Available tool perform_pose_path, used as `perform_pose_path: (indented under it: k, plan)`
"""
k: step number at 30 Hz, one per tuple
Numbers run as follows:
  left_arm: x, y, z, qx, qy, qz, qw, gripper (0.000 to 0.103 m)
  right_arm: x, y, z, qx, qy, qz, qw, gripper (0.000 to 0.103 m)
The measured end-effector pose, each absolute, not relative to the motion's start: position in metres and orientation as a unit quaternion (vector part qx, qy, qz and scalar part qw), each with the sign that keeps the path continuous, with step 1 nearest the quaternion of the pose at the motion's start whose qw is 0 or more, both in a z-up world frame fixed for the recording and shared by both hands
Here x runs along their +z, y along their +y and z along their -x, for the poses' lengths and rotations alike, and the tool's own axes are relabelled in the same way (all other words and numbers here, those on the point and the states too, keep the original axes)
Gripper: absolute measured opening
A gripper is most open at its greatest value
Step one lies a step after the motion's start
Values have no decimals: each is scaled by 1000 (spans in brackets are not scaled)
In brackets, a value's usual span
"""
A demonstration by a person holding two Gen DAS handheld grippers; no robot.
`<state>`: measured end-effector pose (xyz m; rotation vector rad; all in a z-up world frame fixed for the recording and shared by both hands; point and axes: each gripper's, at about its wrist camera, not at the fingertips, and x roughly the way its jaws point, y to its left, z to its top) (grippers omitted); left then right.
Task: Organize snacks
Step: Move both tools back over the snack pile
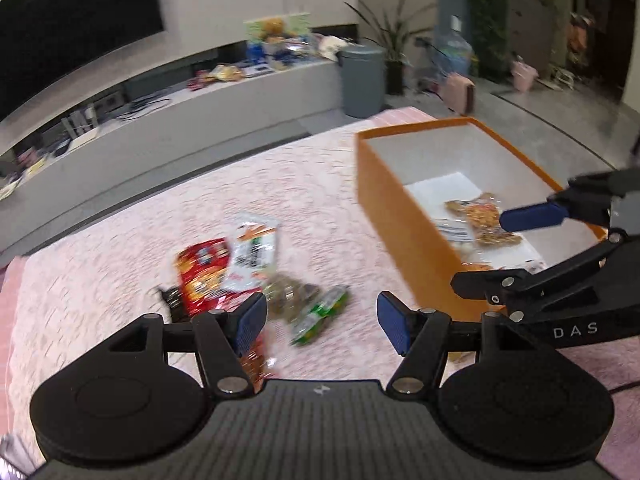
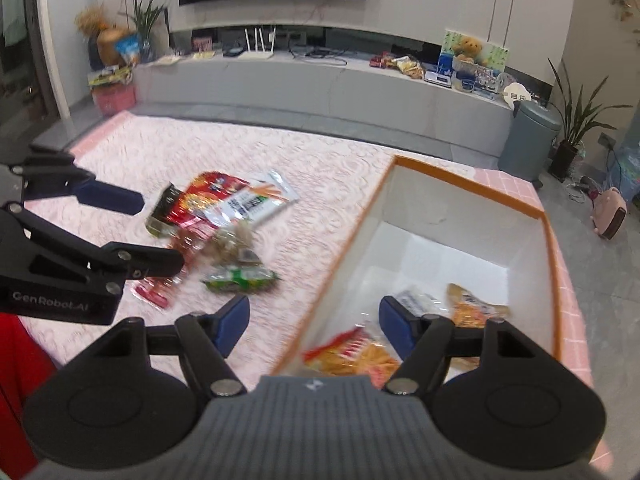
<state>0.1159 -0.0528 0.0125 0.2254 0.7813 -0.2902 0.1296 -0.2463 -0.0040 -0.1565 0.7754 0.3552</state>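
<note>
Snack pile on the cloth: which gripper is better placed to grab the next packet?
Probably left. The left gripper is open directly over the snack pile, while the right gripper, also open and empty, straddles the wall of the orange box.

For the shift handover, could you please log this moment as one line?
left gripper: open, empty | right gripper: open, empty | orange box: holds some snacks | snack pile: on pink cloth
</note>
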Motion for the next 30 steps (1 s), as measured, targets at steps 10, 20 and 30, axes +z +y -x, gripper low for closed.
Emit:
perform_pose_path:
  k: [10, 20, 30]
  plan:
    - [-7, 18, -98, -82, 369, -34, 925, 75, -33, -184, -110, 144, 352, 45, 924, 70]
    - [-42, 66, -92, -76, 394, 33, 915, 74, -78, -160, -115, 120, 390, 25, 913, 70]
    - [-59, 76, -110, -74, 399, 64, 912, 75, -98, -145, -133, 133, 397, 50, 907, 70]
